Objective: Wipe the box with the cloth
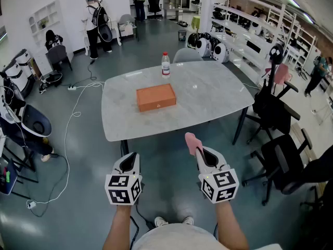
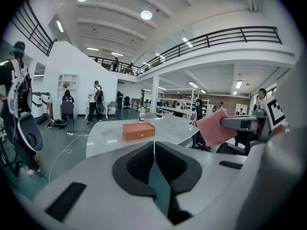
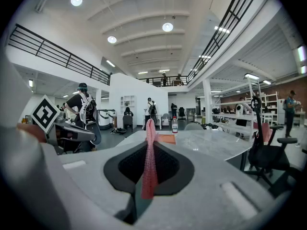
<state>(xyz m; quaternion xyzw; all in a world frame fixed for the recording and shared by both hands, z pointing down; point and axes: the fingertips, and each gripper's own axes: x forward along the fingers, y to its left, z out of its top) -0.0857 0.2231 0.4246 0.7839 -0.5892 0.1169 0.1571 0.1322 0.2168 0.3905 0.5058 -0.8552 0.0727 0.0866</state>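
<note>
An orange-brown box (image 1: 155, 97) lies flat near the middle of the grey marble table (image 1: 208, 92); it also shows as the box (image 2: 138, 131) in the left gripper view and, partly hidden, as the box (image 3: 167, 139) in the right gripper view. My right gripper (image 1: 195, 149) is held short of the table's near edge, shut on a pink cloth (image 1: 192, 141) that sticks out past its tips. The cloth (image 3: 149, 159) stands edge-on between the jaws. My left gripper (image 1: 128, 164) is beside it, lower left, shut with nothing in it.
A water bottle (image 1: 165, 64) stands behind the box at the table's far side. Black office chairs (image 1: 281, 160) crowd the right. A white cable (image 1: 67, 129) runs over the floor at left. People (image 1: 97, 27) stand far back by white shelves.
</note>
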